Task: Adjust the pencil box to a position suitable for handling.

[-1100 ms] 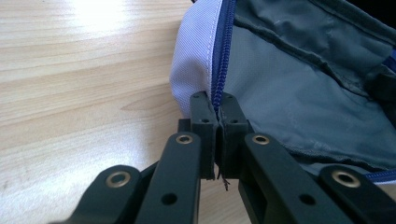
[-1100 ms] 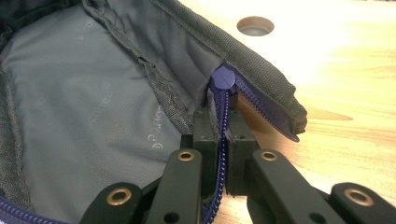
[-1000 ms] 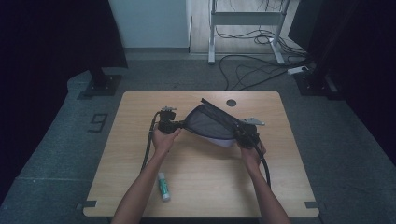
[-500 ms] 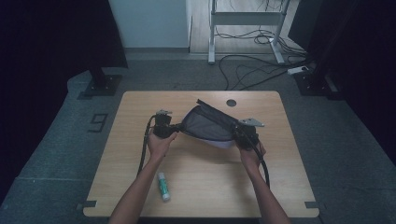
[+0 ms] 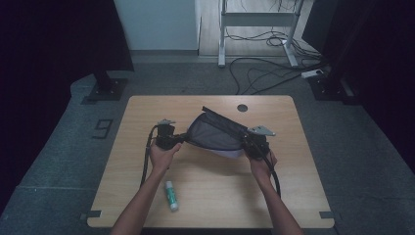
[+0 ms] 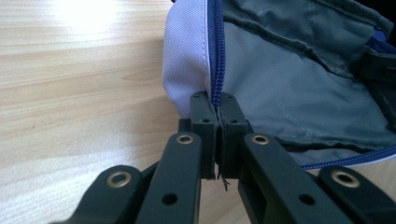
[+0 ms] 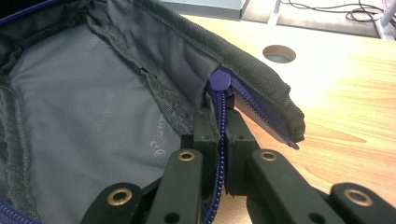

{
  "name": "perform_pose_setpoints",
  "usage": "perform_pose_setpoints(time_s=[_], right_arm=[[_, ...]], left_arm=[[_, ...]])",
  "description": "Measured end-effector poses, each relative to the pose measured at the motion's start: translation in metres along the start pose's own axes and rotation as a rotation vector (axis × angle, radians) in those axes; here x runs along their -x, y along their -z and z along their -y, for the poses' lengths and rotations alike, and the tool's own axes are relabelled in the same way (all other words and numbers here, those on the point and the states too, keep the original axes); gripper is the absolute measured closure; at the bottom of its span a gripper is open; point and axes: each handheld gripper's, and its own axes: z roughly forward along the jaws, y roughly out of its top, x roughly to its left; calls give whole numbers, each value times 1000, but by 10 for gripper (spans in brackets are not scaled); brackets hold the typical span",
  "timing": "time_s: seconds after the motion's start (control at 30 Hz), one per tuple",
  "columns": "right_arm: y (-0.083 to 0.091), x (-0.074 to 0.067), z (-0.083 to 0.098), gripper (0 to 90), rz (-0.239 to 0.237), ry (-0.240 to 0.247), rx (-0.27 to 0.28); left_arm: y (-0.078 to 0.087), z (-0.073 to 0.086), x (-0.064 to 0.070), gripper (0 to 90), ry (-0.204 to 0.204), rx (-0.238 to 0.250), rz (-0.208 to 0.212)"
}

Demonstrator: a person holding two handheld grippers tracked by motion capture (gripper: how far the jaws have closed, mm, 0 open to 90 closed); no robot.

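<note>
A soft pouch (image 5: pixel 215 133) with a grey lining, a pale lilac outside and a blue zipper is stretched open above the middle of the table. My left gripper (image 5: pixel 171 138) is shut on its left end; in the left gripper view the jaws pinch the zipper seam (image 6: pixel 216 100) where lilac cloth (image 6: pixel 184 56) meets lining. My right gripper (image 5: pixel 253 145) is shut on the right end. There the jaws clamp the zipper tape (image 7: pixel 220 123) just below the blue slider (image 7: pixel 218 82), with the grey lining (image 7: pixel 84 102) spread to the left.
A white glue stick with a green label (image 5: pixel 171 195) lies on the wooden table (image 5: pixel 303 196) near the front, beside the person's left forearm. A round cable hole (image 5: pixel 242 107) sits at the back. Cables and desk legs stand on the floor beyond.
The left gripper has moved left, away from the right one, and the pouch is stretched wider between them. The right gripper has stayed nearly in place.
</note>
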Motion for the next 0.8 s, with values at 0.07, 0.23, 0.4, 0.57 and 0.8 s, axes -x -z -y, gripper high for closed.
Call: perform_pose_setpoints(time_s=[0.07,0.23,0.4,0.57,0.8], right_arm=[[2,-2,0,846,-5,5,4],[9,-6,3,846,-18,12,18],[15,-9,8,846,-34,17,23],[17,-13,15,845,-50,27,17],[10,-14,28,843,-69,28,-29]], left_arm=[[4,2,1,878,-2,5,3],[13,11,3,879,5,7,25],[21,23,5,878,-3,6,29],[25,33,7,877,-8,-8,33],[18,48,3,876,-5,-63,24]])
